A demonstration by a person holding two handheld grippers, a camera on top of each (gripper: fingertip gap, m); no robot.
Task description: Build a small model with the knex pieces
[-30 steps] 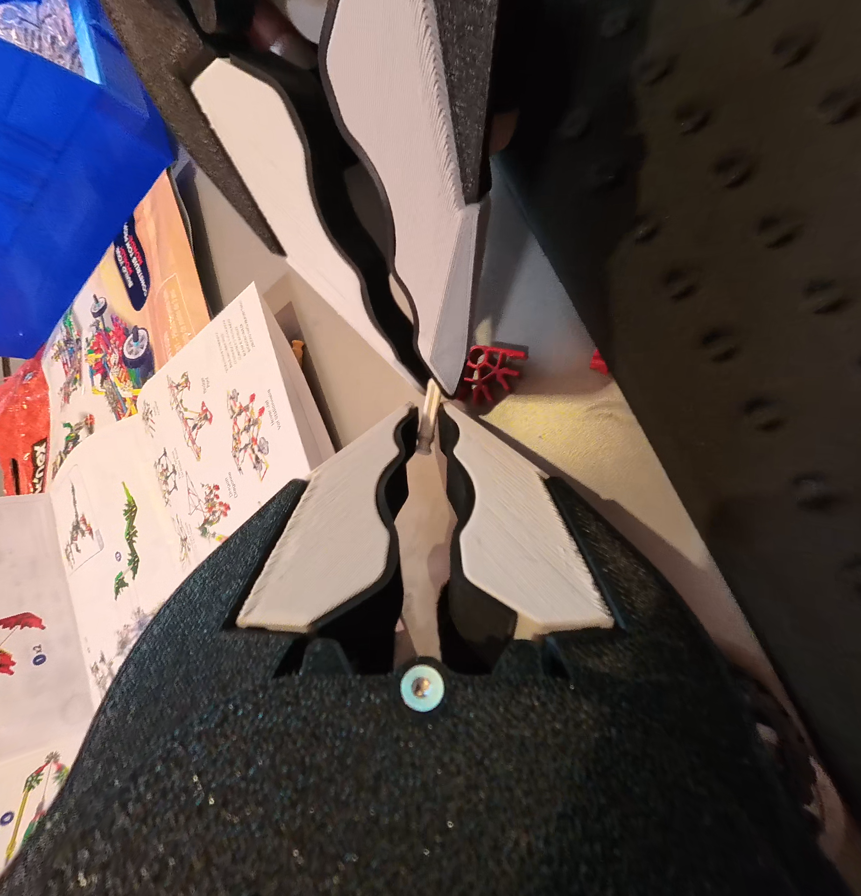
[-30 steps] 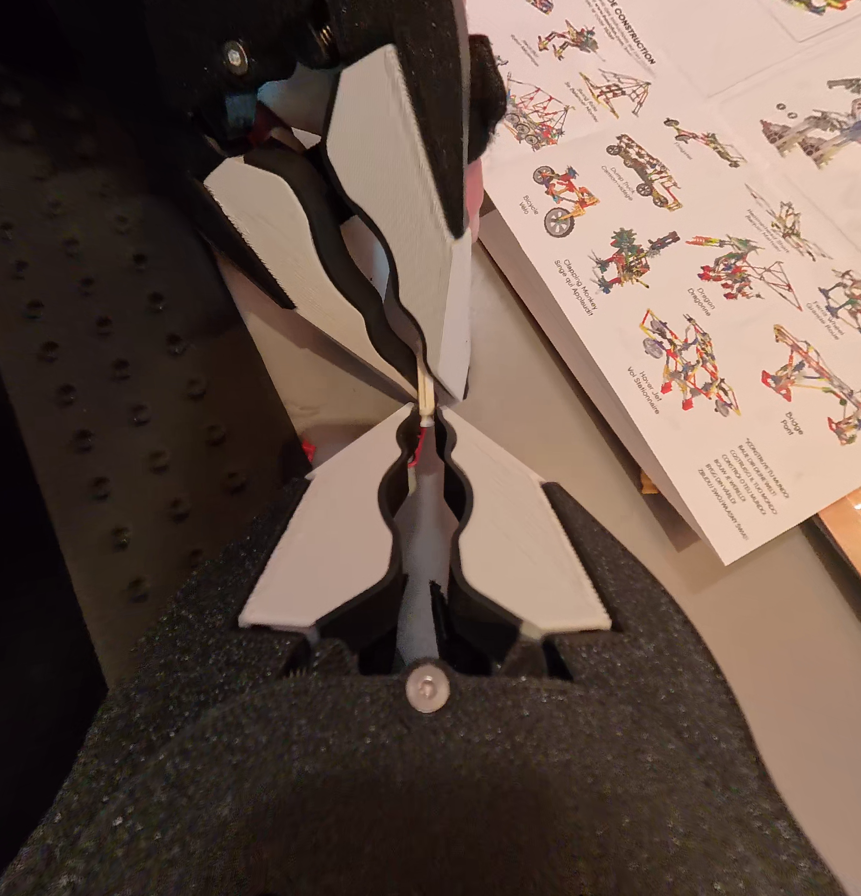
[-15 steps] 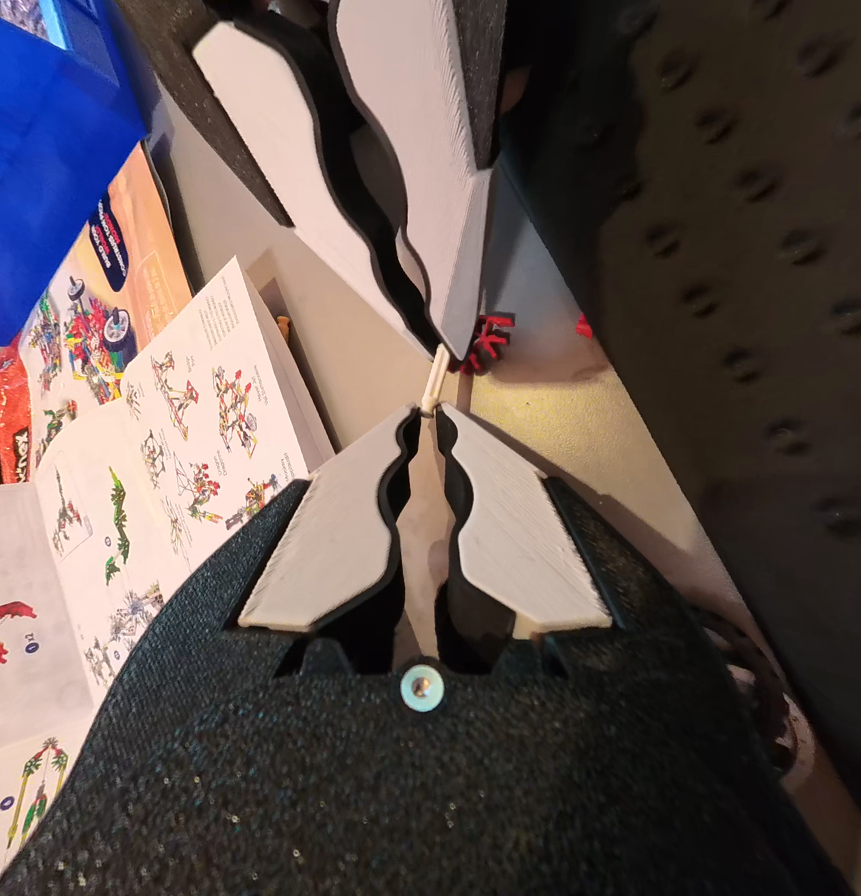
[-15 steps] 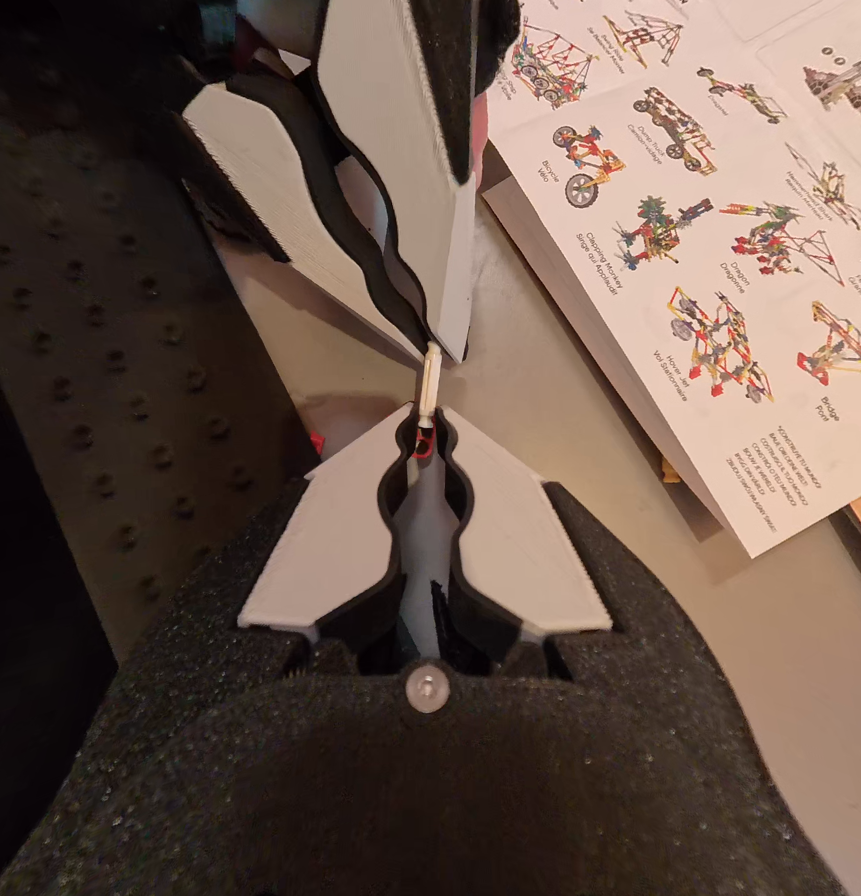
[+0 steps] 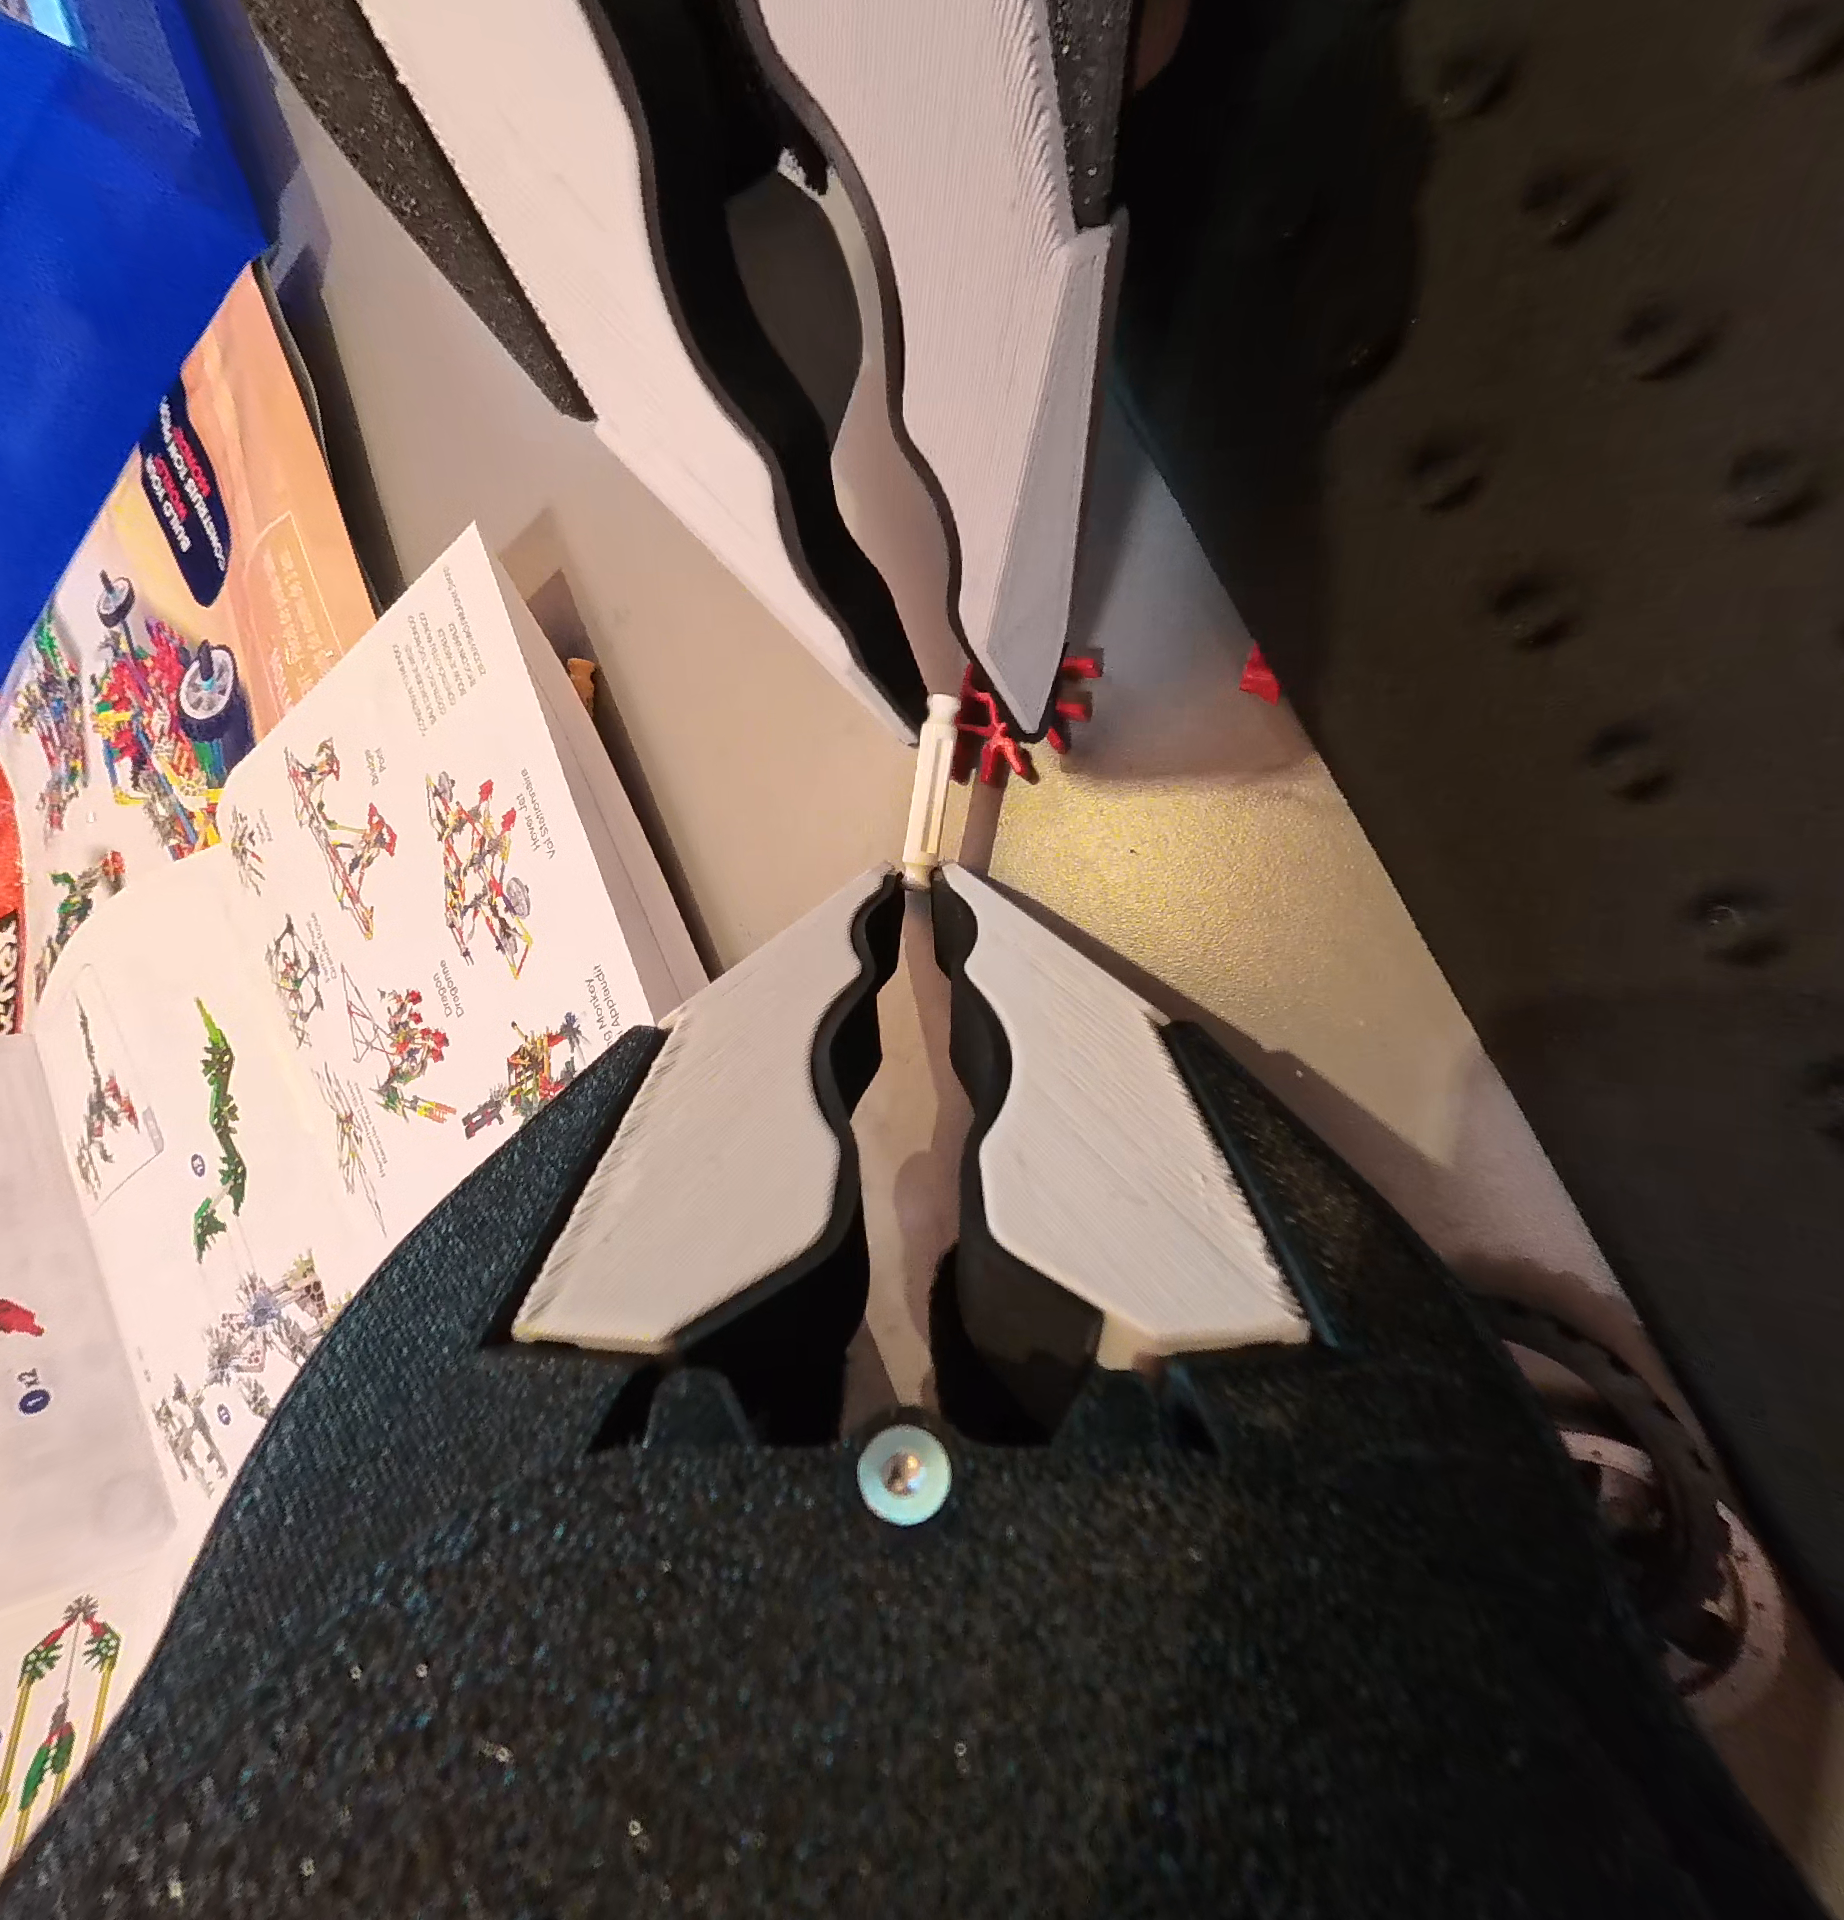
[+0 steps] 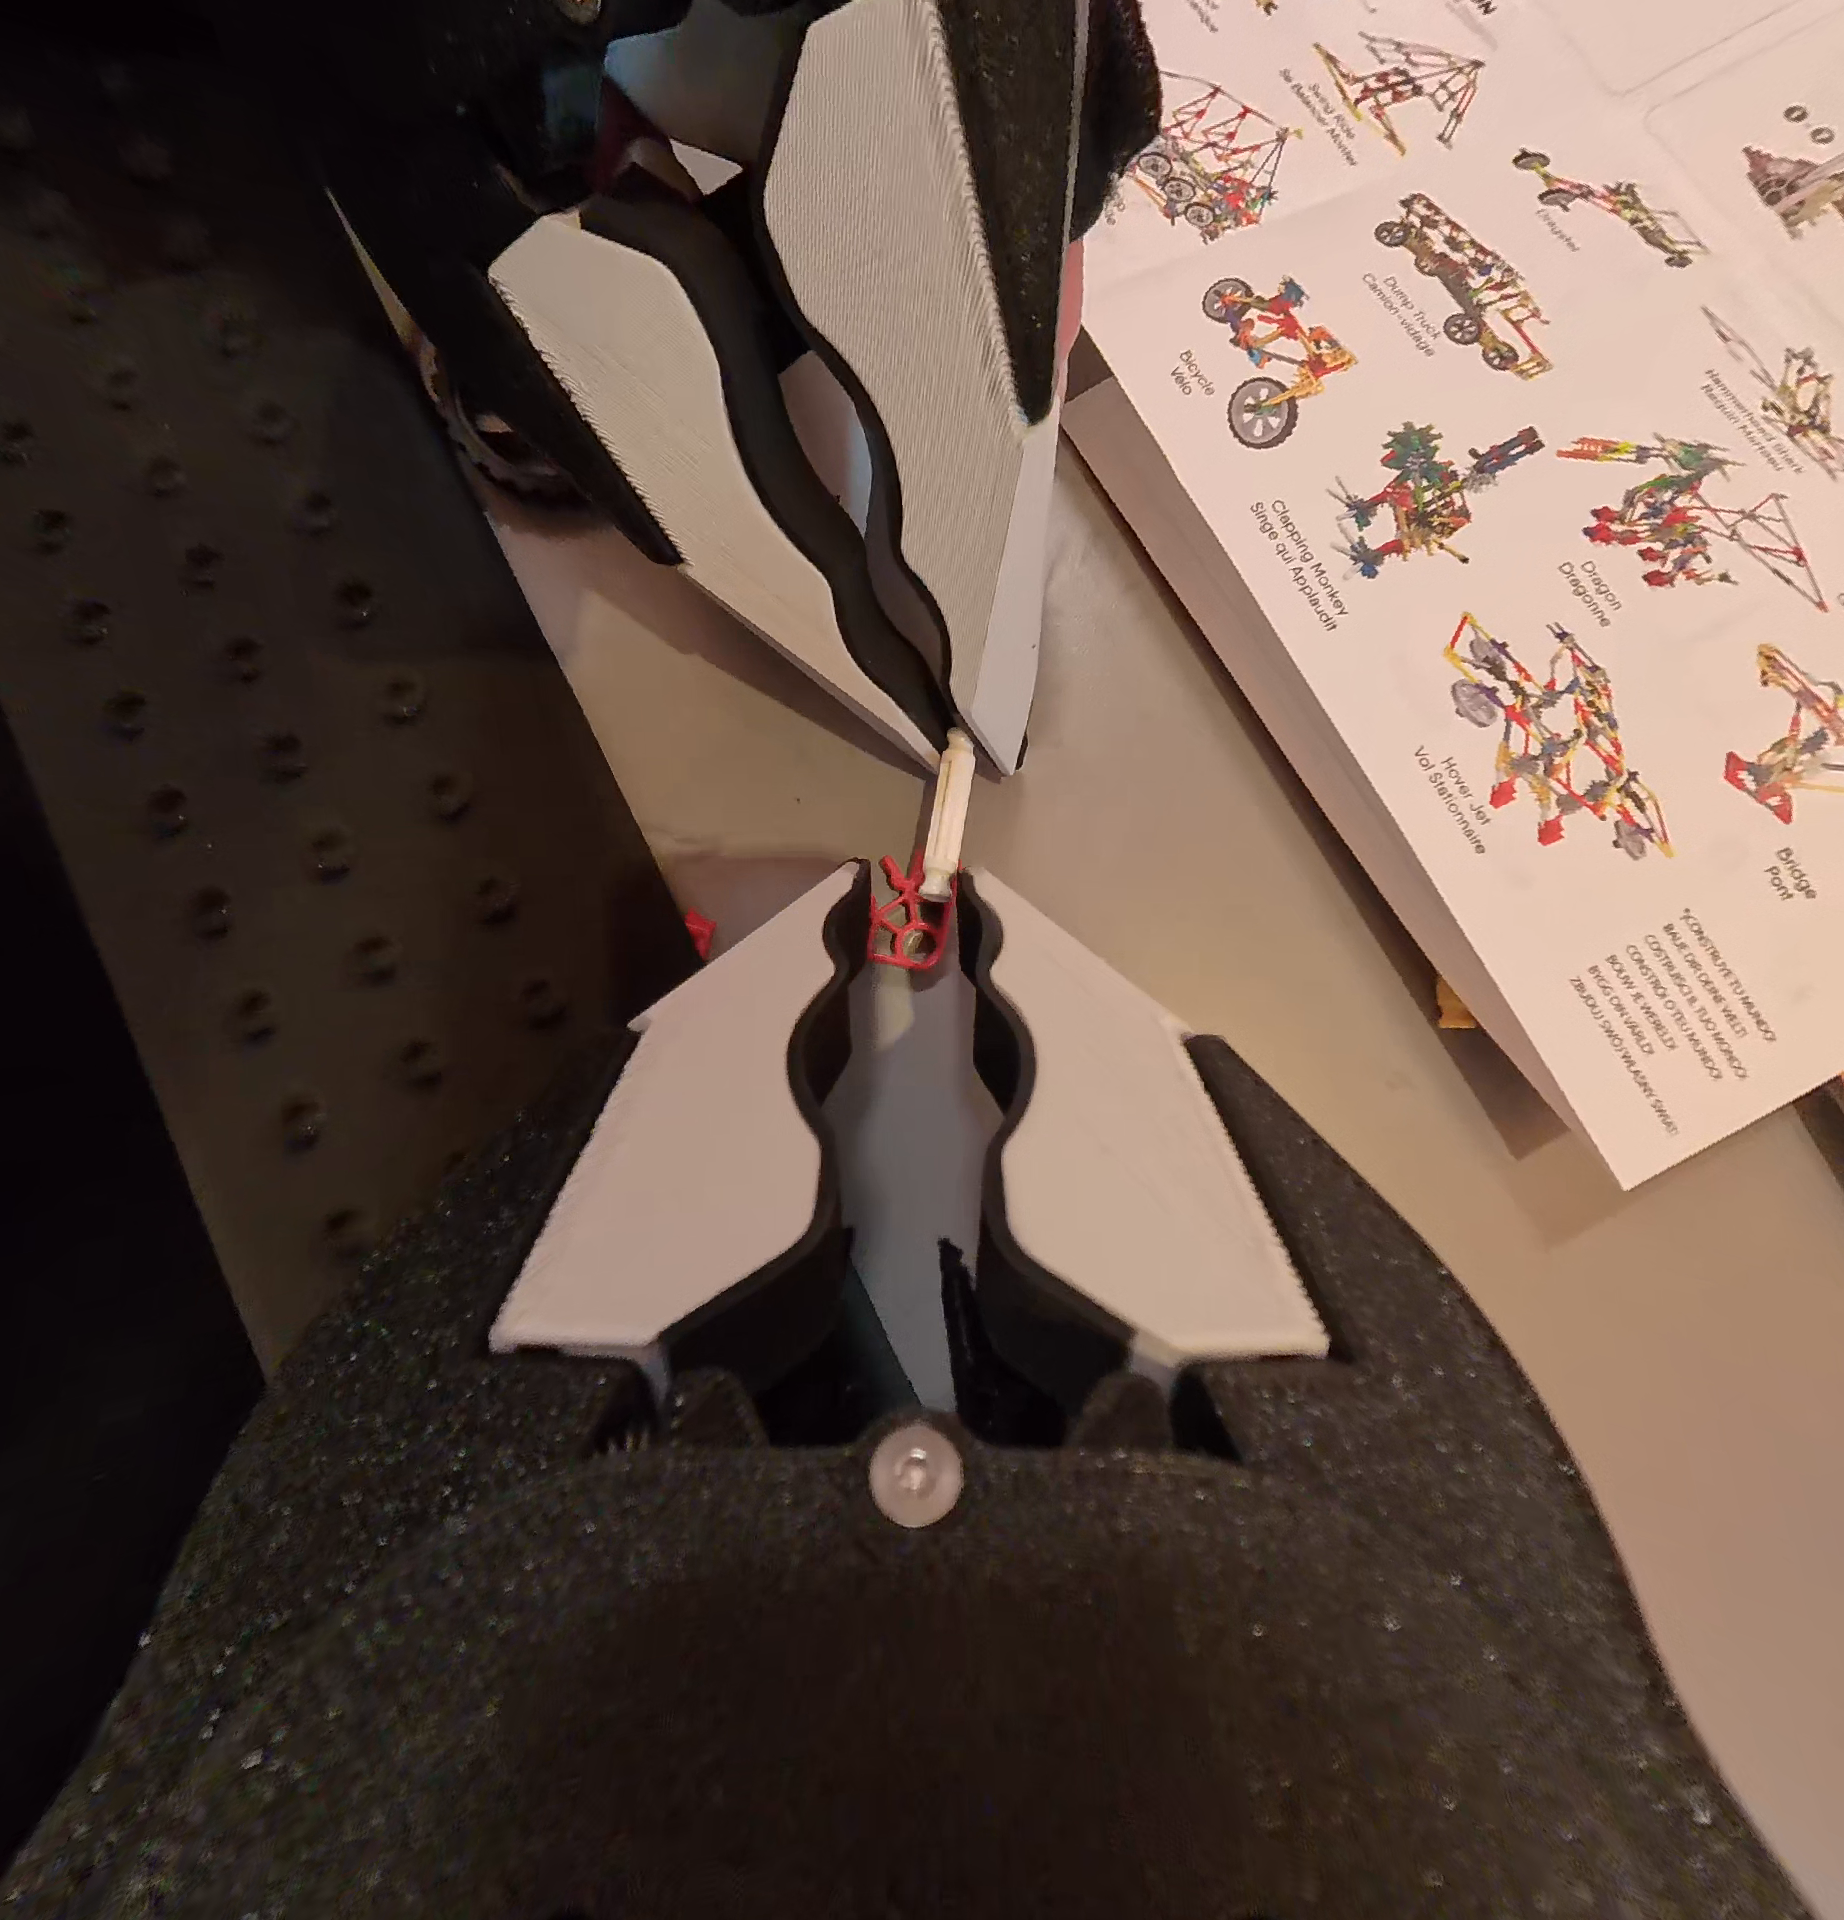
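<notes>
My left gripper (image 5: 916,881) is clamped on one end of a short white rod (image 5: 928,781). My right gripper (image 6: 910,883) is pinched on a small red connector (image 6: 902,923), tips facing the left one. The rod's free end sits at the connector's edge (seated or only touching, I can't tell). Below is a pale tabletop (image 5: 1188,883), an open instruction booklet (image 6: 1520,540) just beside, and a black dimpled mat (image 6: 222,623) opposite. A blue box (image 5: 76,312) is farther off.

A short white rod (image 5: 928,787), mid-frame, pinched at its near end; a red connector (image 6: 905,920) beside its far end.
</notes>
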